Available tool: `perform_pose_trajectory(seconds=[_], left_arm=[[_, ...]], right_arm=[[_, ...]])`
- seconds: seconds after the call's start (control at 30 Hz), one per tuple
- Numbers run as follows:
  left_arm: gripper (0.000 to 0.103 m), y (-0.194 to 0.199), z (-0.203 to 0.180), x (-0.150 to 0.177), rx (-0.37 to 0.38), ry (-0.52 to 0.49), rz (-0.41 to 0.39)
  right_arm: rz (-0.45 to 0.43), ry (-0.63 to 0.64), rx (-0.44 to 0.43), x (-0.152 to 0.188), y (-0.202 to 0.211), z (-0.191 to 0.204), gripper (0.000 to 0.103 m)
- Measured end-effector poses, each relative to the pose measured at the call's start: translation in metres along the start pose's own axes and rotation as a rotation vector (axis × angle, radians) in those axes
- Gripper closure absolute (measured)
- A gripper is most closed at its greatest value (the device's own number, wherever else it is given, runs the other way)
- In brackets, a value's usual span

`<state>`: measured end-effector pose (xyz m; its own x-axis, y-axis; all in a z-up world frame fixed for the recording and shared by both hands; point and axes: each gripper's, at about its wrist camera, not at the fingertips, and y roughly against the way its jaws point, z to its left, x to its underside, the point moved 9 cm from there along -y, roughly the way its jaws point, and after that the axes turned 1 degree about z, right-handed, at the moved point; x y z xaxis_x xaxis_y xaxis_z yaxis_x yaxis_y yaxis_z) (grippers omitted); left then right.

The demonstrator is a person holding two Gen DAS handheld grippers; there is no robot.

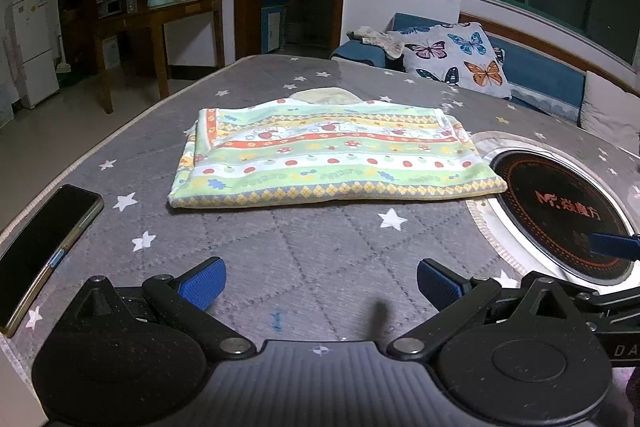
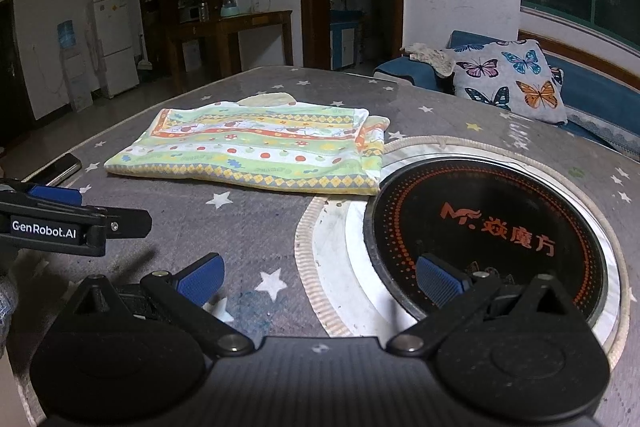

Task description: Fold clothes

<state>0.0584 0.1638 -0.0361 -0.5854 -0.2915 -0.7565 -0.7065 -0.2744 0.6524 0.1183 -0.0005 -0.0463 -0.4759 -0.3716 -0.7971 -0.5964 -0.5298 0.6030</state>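
Note:
A folded garment (image 1: 328,151) with green, yellow and orange stripes and fruit prints lies flat on the grey star-patterned table cover (image 1: 280,255). It also shows in the right wrist view (image 2: 256,151). My left gripper (image 1: 322,285) is open and empty, low over the cover, in front of the garment's near edge. My right gripper (image 2: 320,279) is open and empty, over the rim of the round black cooktop (image 2: 484,231), right of the garment. The left gripper's side shows in the right wrist view (image 2: 76,223).
A black phone (image 1: 44,247) lies at the table's left edge. The cooktop (image 1: 560,215) is set in the table beside the garment's right end. A butterfly pillow (image 1: 460,57) and blue sofa (image 1: 540,75) stand behind the table.

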Motion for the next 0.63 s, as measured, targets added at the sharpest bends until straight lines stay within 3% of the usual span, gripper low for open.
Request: perform_pose_trajectory(seconds=[0.63], left_arm=[[0.000, 0.0092, -0.0095, -0.0018, -0.004, -0.018, -0.026]], right_arm=[[-0.020, -0.009, -0.027, -0.0003, 0.0055, 0.0075, 0.000]])
